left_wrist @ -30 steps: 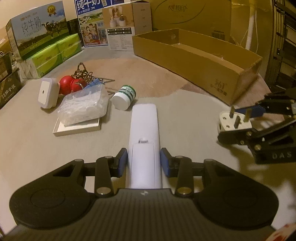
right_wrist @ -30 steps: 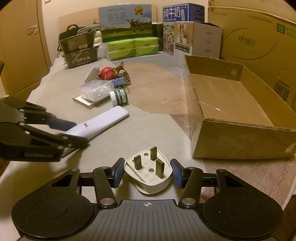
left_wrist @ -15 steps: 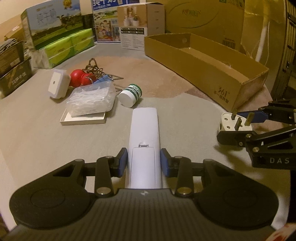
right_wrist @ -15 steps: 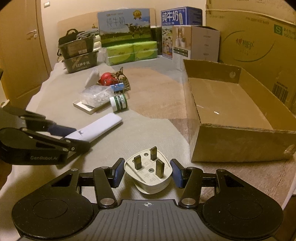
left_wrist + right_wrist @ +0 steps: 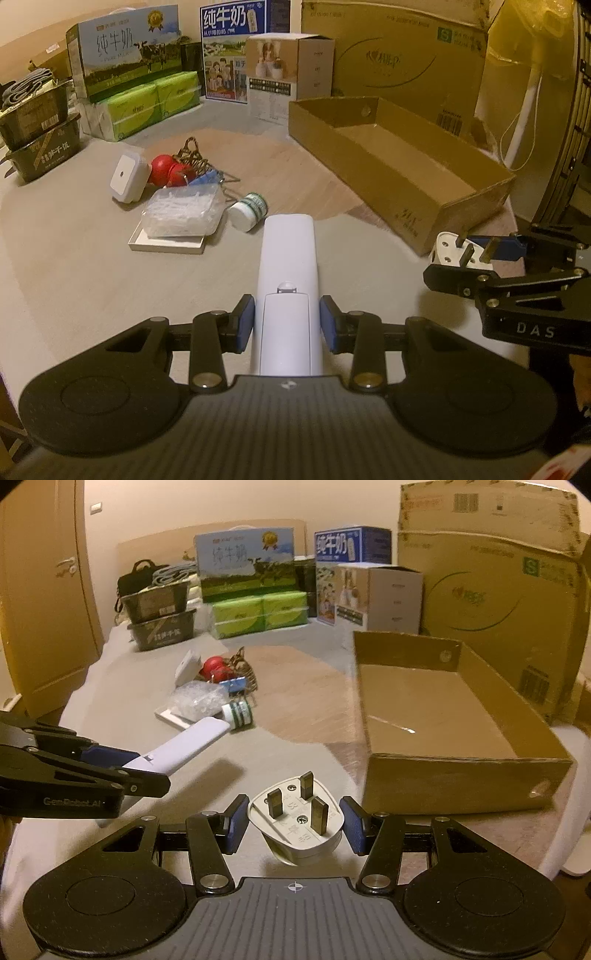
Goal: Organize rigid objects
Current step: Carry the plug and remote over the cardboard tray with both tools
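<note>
Left wrist view: the left gripper (image 5: pixel 287 319) is clamped on a white remote control (image 5: pixel 288 280), its 2 blue pads pressed against the remote's sides near the battery-cover end. The remote runs straight ahead from the jaws and appears lifted off the grey surface (image 5: pixel 92 280). Just past its far tip lies a small white bottle with a green label (image 5: pixel 246 213) on its side. Ahead and to the left of the jaws sits a clear plastic box (image 5: pixel 183 214) on a flat white tray (image 5: pixel 166 243), with a white square adapter (image 5: pixel 127 178), 2 red balls (image 5: pixel 168 174) and a wire tangle (image 5: pixel 192 157) beyond. Ahead and to the right stands an open cardboard box (image 5: pixel 417 192). At the right edge, the right gripper (image 5: pixel 480 258) grips a white 3-pin plug (image 5: pixel 452 251).

Right wrist view: the right gripper (image 5: pixel 293 823) holds the plug (image 5: pixel 297 827) between its blue pads, the 3 pins pointing up and forward; both pads touch the plug's sides. The cardboard box (image 5: pixel 461 786) stands ahead and to the right of the jaws, its near wall close by. To the left, the left gripper (image 5: pixel 129 768) carries the remote (image 5: pixel 184 746), which points toward the bottle (image 5: pixel 238 713).
</note>
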